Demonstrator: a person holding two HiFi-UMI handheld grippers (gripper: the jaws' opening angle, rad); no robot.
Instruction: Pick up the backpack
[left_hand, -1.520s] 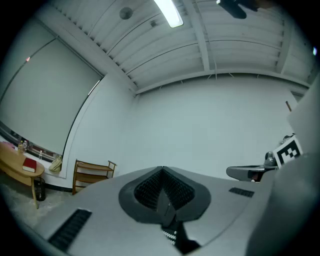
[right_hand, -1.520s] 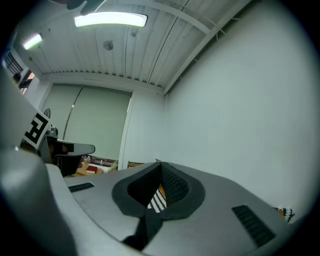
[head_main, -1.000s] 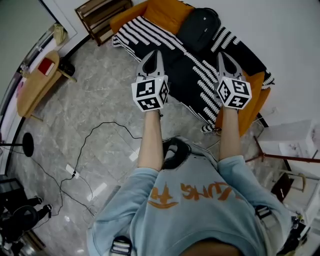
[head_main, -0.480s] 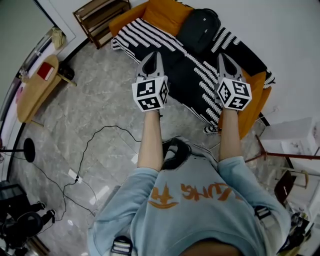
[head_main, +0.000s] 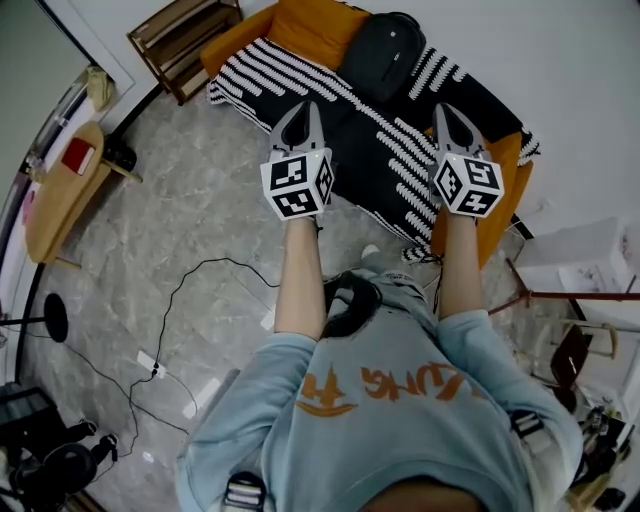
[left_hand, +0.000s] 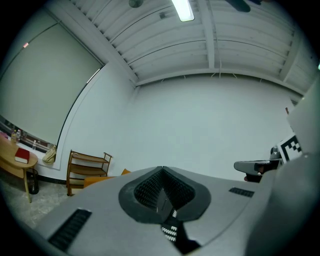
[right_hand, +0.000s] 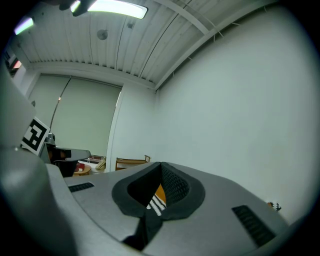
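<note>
Now we hold the left gripper (head_main: 309, 108) and right gripper (head_main: 446, 110) clenched on nothing, while the backpack (head_main: 381, 56) lies on the sofa (head_main: 305, 22) at twelve o'clock ahead.

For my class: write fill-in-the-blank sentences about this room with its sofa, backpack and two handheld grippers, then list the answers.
The black fabric backpack lies on a sofa blanket striped black and ____. The padded sofa under that blanket is coloured ____. The left gripper and the right gripper both have their jaws ____, with nothing between them. The flat red book rests on a round table made of ____.
Missing words: white; orange; shut; wood.
</note>
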